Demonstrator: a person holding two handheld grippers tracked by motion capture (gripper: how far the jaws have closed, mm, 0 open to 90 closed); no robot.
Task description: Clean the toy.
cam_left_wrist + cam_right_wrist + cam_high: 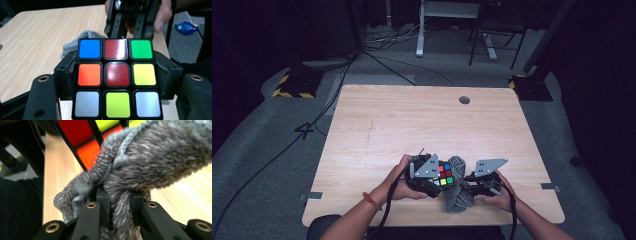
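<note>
The cube (pixel 444 174) is held near the front edge of the table (pixel 377 125), just left of the table's middle, between the two grippers. The left gripper (pixel 432 181) is clamped on the cube: in the left gripper view its padded jaws press against the left and right sides of the cube (pixel 117 77). The face turned to that camera carries blue, red and green in the top row, orange, red and yellow in the middle row, and white, yellow and white in the bottom row.

The right gripper (pixel 468 184) is closed narrowly on the cloth (pixel 457 187). In the right gripper view a bunched fold of the grey, fuzzy cloth (pixel 150 165) is pinched between the jaws, and the rest is draped up against the cube (pixel 85 142), touching its red and orange tiles. In the high view the cloth lies just right of the cube, partly on the table and partly against it.

In the left gripper view the right gripper (pixel 130 30) is seen beyond the cube's far edge, with a corner of cloth (pixel 75 42) behind the cube at left.
</note>
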